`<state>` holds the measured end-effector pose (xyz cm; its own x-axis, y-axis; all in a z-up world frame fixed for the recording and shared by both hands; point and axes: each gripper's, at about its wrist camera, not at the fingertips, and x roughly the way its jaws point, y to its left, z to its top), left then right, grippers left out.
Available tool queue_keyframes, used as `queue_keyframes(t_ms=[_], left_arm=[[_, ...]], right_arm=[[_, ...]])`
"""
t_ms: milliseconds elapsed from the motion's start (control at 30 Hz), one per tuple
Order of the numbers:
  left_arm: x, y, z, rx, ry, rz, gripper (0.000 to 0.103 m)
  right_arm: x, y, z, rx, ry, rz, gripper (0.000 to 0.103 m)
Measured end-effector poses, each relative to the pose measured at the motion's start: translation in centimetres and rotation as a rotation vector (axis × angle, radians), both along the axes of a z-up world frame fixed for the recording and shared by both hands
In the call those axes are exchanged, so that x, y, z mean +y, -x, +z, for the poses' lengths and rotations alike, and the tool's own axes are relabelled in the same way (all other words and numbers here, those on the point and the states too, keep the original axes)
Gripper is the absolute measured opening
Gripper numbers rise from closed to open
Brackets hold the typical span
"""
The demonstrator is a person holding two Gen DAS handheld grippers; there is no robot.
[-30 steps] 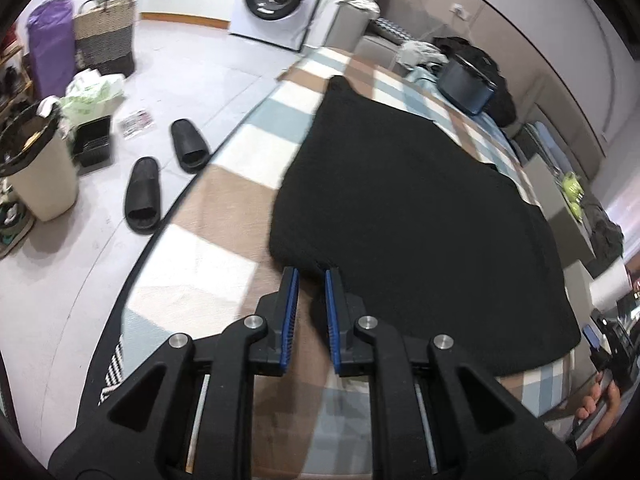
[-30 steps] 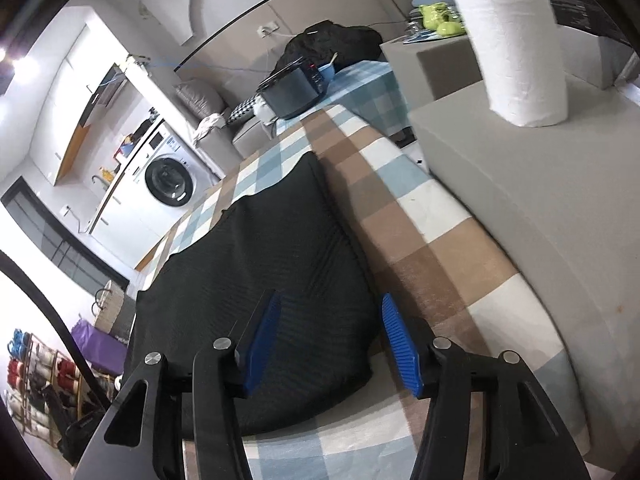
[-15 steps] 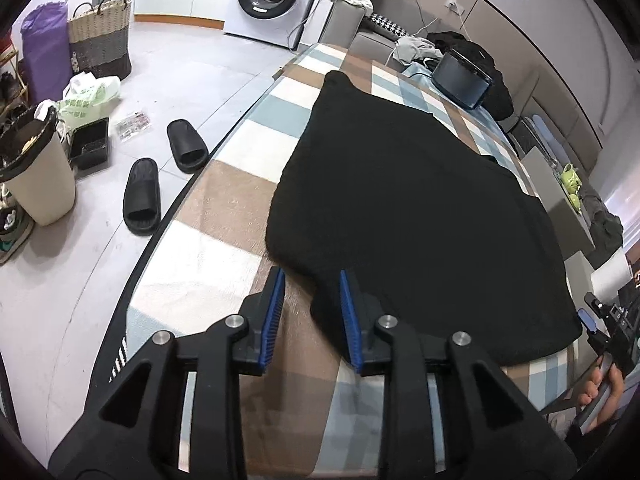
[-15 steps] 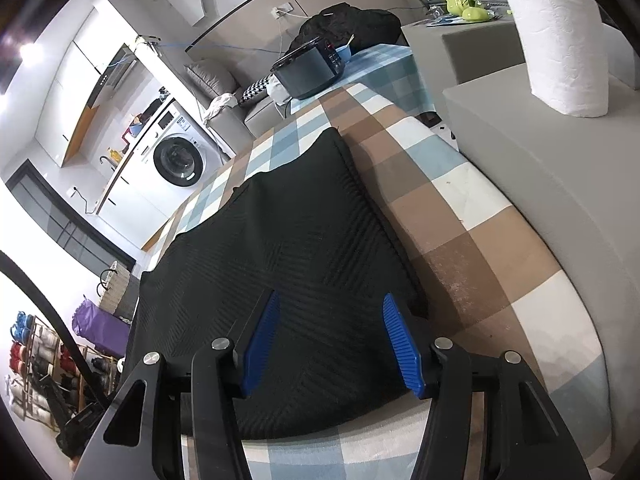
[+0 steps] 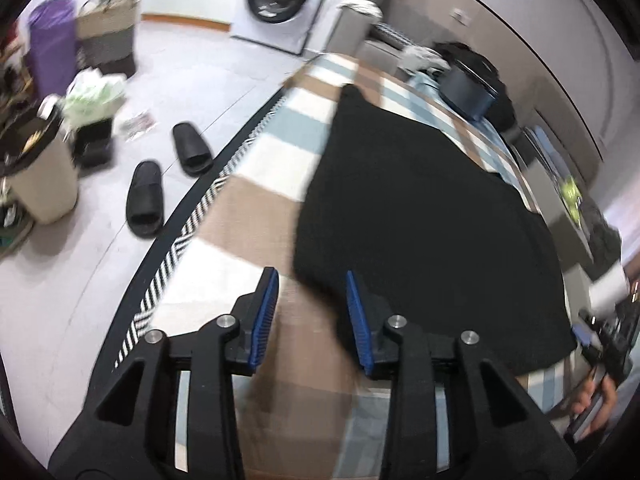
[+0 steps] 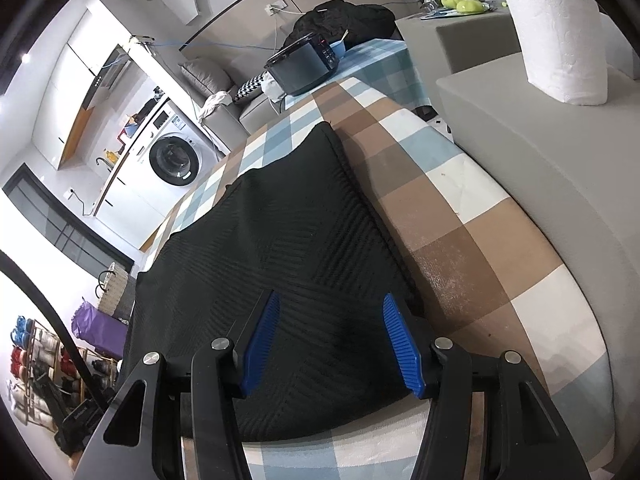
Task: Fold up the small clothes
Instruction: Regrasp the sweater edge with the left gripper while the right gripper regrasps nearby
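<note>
A black knitted garment lies spread flat on the checked table cover. My left gripper is open and empty, hovering at the garment's near left corner. In the right wrist view the same garment fills the middle of the checked cover. My right gripper is open and empty, its jaws straddling the garment's near right part just above it.
Two black slippers, a bin and bags stand on the floor at left. A washing machine is at the back. A dark appliance sits at the table's far end. A paper towel roll stands on a grey block.
My left gripper has opened from nearly shut to wide and drawn back slightly from the garment's corner. My right gripper stayed open and moved further over the garment.
</note>
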<state>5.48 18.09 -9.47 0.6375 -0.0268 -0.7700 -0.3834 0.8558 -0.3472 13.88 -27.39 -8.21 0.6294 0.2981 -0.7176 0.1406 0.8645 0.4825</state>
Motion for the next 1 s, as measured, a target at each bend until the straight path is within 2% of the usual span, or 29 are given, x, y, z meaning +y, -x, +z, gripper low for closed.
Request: queue_keyframes(t_ms=[100,300,567,633,667,700,867,1000], left_arm=[[0.7,-0.2,-0.5,0.028,-0.020,0.020,0.032],[-1.2,-2.0,-0.7,0.032,-0.053,-0.047,0.032],[-3.1,-4.4,-0.6,-0.010,0.037,-0.118,0.032],[-3.4,-4.4,-0.4,-0.032,0.045,-0.131,0.021],[-3.6,-4.4,-0.1,-0.039,0.031,-0.132,0.012],[-3.7,-4.4,0.1,-0.047,0.017,-0.135,0.010],[-2.7,-3.0,1.6,-0.077,-0.032,-0.084,0.009],[-1.4,-1.3,1.4,-0.036,-0.021,-0.055,0.009]], right_arm=[[0.4,-0.3,-0.1,-0.002,0.001,0.011,0.056],[0.4,-0.3,-0.2,0.003,-0.002,0.016,0.056],[0.1,-0.1,-0.4,0.008,-0.003,0.007,0.056],[0.1,-0.1,-0.4,0.010,-0.003,0.005,0.056],[0.1,-0.1,-0.4,0.010,-0.003,0.005,0.056],[0.0,-0.1,-0.4,0.011,-0.003,0.005,0.056],[0.0,0.0,-0.3,0.011,0.000,0.004,0.056],[-0.3,0.2,-0.1,0.008,0.004,-0.004,0.056]])
